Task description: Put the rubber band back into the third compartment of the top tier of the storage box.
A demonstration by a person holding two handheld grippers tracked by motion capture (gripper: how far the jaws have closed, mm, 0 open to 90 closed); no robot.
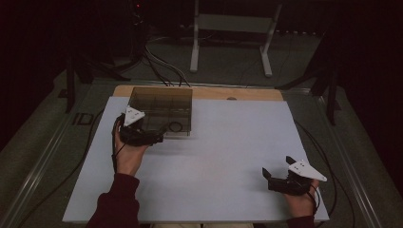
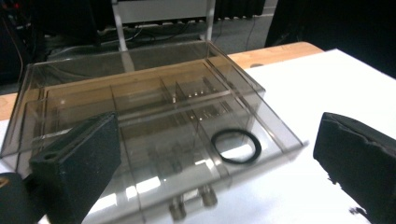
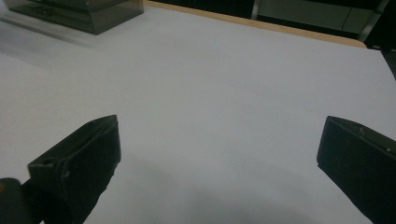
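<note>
The left gripper [image 1: 159, 135], jaws spread, faces the clear box [image 1: 161, 110] holding a black ring [image 2: 236, 146], probably to reach it; the right gripper [image 1: 274, 176], spread, idles on the table [image 1: 228, 152].

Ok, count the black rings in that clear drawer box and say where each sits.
1. The black ring lies flat in the pulled-out drawer of the clear box, in its front right compartment. Reflections could hide others.

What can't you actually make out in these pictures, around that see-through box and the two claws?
- Clear box, left gripper view: near-left corner hidden by the left claw's jaw; the black ring shows.
- Clear box, right gripper view: cut off by the top edge.
- Right claw, high view: too dark for detail.
</note>
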